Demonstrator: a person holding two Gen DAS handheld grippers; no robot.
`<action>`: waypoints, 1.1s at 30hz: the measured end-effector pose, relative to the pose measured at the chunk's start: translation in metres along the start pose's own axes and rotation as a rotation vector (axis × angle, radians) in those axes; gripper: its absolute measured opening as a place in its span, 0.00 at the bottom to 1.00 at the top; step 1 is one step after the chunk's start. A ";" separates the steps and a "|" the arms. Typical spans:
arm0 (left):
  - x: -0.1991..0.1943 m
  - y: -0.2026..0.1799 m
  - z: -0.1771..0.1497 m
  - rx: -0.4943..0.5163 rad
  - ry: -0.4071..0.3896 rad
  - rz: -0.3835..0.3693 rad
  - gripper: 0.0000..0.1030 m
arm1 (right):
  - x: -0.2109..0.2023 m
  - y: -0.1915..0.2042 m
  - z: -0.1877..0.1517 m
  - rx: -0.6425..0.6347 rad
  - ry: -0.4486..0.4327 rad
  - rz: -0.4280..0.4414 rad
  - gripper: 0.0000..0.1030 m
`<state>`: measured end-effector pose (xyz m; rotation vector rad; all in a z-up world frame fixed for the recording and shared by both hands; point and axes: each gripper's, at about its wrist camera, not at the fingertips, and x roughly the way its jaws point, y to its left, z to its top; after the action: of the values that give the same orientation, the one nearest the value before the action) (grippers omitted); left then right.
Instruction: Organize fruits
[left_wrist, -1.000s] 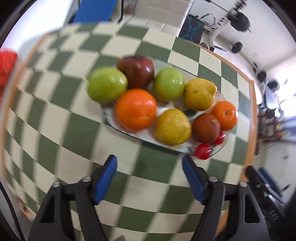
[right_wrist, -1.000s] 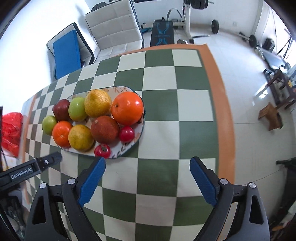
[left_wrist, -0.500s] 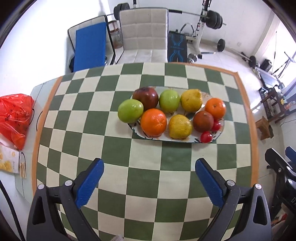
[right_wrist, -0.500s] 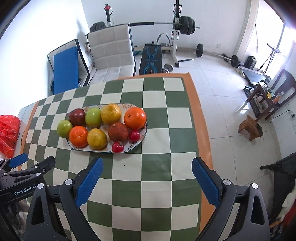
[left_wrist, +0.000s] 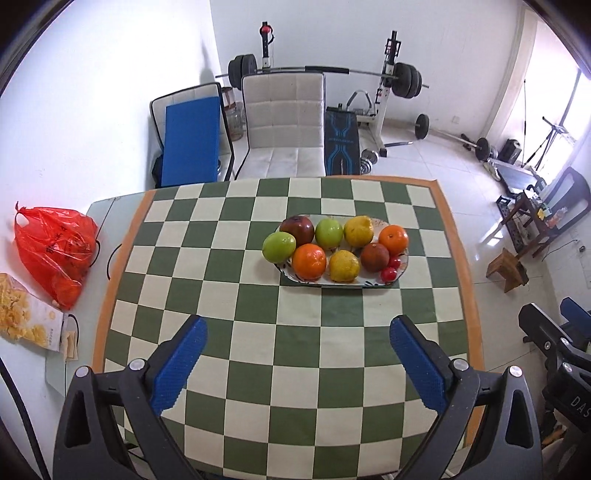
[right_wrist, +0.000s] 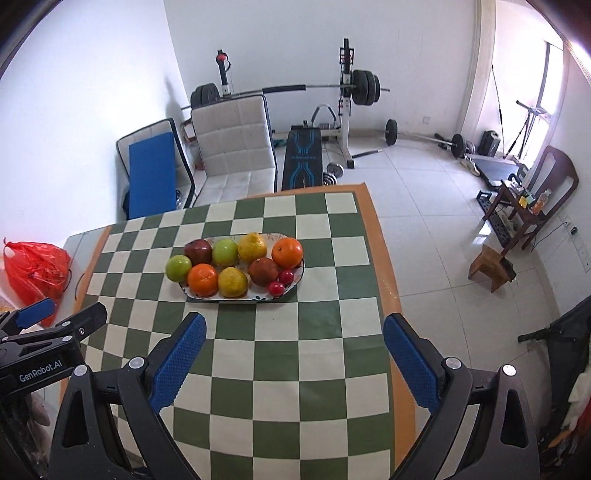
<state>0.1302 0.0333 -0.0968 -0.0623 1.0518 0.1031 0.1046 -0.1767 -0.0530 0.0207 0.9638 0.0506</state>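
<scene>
As far as I can judge from how things lie, the sorting looks finished or nearly so: every fruit I can see sits on the plate (left_wrist: 373, 283), and nothing loose lies on the checked cloth (left_wrist: 236, 339) around it. My left gripper (left_wrist: 300, 363) is spread wide with nothing between its blue pads (left_wrist: 177, 365), held high and well back from the plate; my right gripper (right_wrist: 294, 360) is likewise wide apart and empty. The plate rests toward the far side of the table, right of centre in the left view. On it the fruit makes two rough rows: at the back a dark red apple (left_wrist: 297, 229), a green apple (left_wrist: 328, 232), a yellow citrus (left_wrist: 357, 231) and an orange (left_wrist: 393, 239); in front a second green apple (left_wrist: 279, 246) hanging over the left rim, another orange (left_wrist: 309, 261), a second yellow citrus (left_wrist: 343, 266), a brownish-red fruit (left_wrist: 374, 257) and two cherry tomatoes (left_wrist: 390, 268) tucked at the right end. The pieces touch their neighbours and look settled (that overhanging green apple is the one I would mistrust). A red bag (left_wrist: 51, 251) off the cloth to the left may hold more fruit, though I cannot tell; if so, that would be what remains.
</scene>
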 end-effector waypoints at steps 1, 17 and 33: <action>-0.010 0.000 -0.002 0.002 -0.013 -0.001 0.98 | -0.010 0.001 -0.001 0.000 -0.009 0.000 0.96; -0.107 -0.001 -0.027 0.035 -0.111 -0.048 0.98 | -0.144 0.021 -0.019 -0.027 -0.120 0.021 0.96; -0.097 -0.001 -0.022 0.011 -0.119 -0.039 0.98 | -0.126 0.015 -0.020 -0.012 -0.105 0.023 0.97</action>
<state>0.0633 0.0248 -0.0239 -0.0662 0.9313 0.0647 0.0164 -0.1680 0.0394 0.0235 0.8583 0.0759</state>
